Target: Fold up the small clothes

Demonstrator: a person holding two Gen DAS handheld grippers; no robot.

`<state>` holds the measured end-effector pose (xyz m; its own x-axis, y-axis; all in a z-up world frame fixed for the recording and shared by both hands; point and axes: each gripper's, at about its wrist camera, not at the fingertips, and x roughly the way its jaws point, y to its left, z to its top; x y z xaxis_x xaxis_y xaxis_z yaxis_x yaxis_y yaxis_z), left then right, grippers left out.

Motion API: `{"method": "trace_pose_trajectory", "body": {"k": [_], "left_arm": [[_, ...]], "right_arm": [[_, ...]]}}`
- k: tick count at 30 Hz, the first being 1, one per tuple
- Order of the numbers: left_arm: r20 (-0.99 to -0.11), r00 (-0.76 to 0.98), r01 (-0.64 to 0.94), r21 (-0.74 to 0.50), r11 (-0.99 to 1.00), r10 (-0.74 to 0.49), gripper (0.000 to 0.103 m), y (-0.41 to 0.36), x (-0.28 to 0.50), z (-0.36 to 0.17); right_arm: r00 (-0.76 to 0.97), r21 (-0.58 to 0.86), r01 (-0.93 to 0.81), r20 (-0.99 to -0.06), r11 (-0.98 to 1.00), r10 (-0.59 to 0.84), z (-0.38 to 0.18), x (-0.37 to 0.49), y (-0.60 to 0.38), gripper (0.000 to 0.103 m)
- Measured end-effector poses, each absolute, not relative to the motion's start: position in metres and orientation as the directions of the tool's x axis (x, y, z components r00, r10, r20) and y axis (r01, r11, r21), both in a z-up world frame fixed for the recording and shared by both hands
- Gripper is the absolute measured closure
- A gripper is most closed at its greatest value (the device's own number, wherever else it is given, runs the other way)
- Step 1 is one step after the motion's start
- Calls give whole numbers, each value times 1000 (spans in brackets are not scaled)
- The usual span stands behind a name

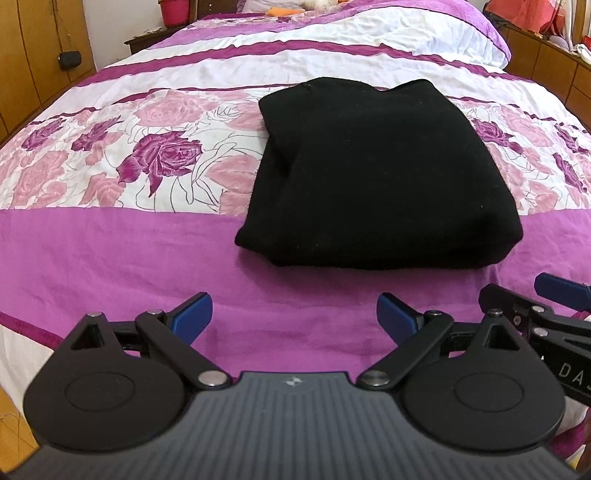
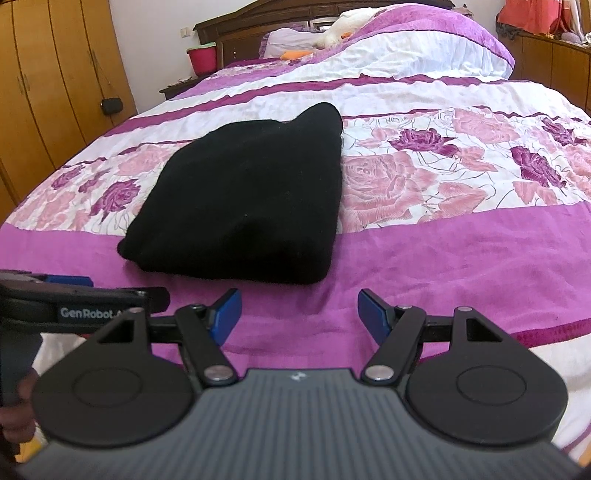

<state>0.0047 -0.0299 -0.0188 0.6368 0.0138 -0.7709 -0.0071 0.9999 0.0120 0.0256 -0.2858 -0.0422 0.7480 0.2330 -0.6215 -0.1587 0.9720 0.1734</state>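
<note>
Black garment [image 1: 376, 177], knit-looking with pale lint specks, lies folded into a thick rough rectangle on the bed cover [image 1: 110, 251]. Its near folded edge is rounded and sits on the plain magenta band; the rest covers the rose-print strip. One far corner pokes up in a small peak, clearest from the right wrist view [image 2: 321, 110]. No label or print readable on it.

Writing: "GenRobot.A" in white on the left gripper's side, seen from the right wrist view [image 2: 92, 313]; "DA" partly cut off on the right gripper's body in the left wrist view [image 1: 567, 371].

Left gripper [image 1: 294, 314] hovers just short of the garment's near edge, blue fingers [image 1: 192, 312] spread wide, nothing between them. Right gripper [image 2: 299, 312] same: fingers [image 2: 227, 310] well apart, empty, garment ahead and slightly left, not touched. Both grippers sit side by side, close together.

Further out: pillow [image 2: 424, 44] at the head of the bed, dark wooden headboard [image 2: 236, 26], red bucket [image 2: 202, 59] on a side table, wooden wardrobe [image 2: 55, 74] with a small black bag [image 2: 112, 106] hanging.
</note>
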Motion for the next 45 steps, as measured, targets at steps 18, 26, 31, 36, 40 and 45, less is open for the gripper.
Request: {"method": "trace_pose_trajectory", "body": {"k": [18,26,31,36,40,45], "left_arm": [[-757,654,11,6,1000,-3,5,-32,0,-18],[-759,651,10,7,1000,-2,5,-32,0,-19],[-760,650,11,4,1000,-4,5,-32,0,-19],[-760,649,10,4,1000,-3,5,-32,0,-19],[-763,646,8,3,1000,-3,5,-31,0,-20],[-765,644,8,4,1000,-2,5,-31,0,-20]], "right_arm": [[743,170,-160,-628,972,232,-43,25,-283,32],[743,170,-159,-628,973,231,-43,24,-283,32],[742,170,-160,-628,972,232,-43,25,-283,32],[743,170,-159,-629,973,231,-43,24,-283,32],[743,170,-159,-629,973,231,-43,24,-283,32],[742,169,-159,-629,973,231,-43,24,-283,32]]}}
